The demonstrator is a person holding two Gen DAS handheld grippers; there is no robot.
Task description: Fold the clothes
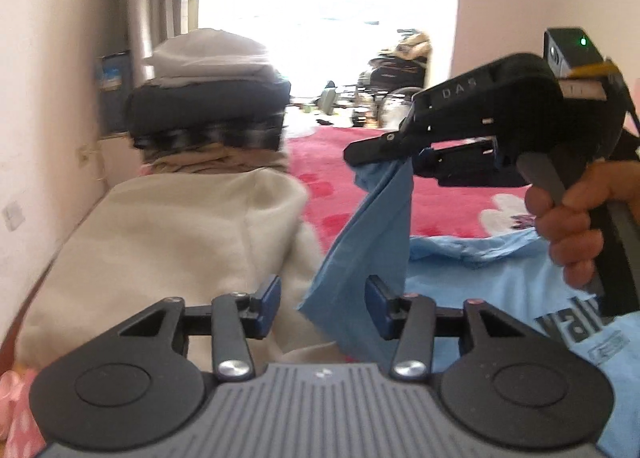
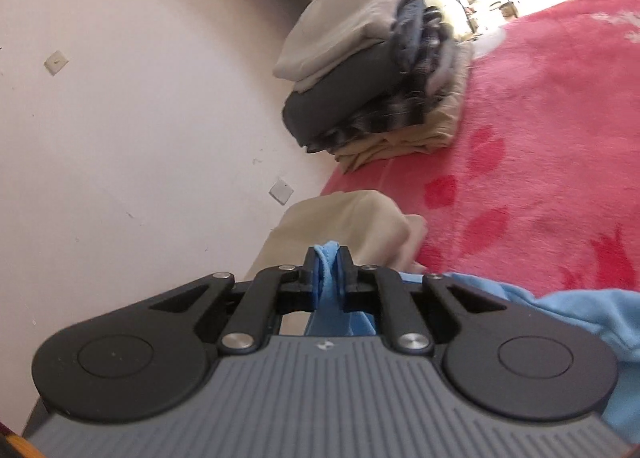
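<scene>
Fingers of the right gripper (image 2: 327,258) were clamped tight on a bunched edge of the light blue shirt (image 1: 500,290), and we saw that edge lifted above the rest of the shirt, which lay spread on the red blanket (image 1: 440,194). From the pinch, a strip of blue cloth hung down and toward the left gripper (image 1: 322,298), its long axis running from one gripper to the other. The left gripper's fingers (image 1: 269,292) stood apart and unclenched, with the strip's lower end between them, nearer the right-hand pad; we judged they pressed on nothing. Beside the shirt lay a cream garment (image 1: 180,238); beyond that, farther from the shirt, stood a stack of folded clothes (image 1: 208,106) against the wall (image 2: 140,78).
</scene>
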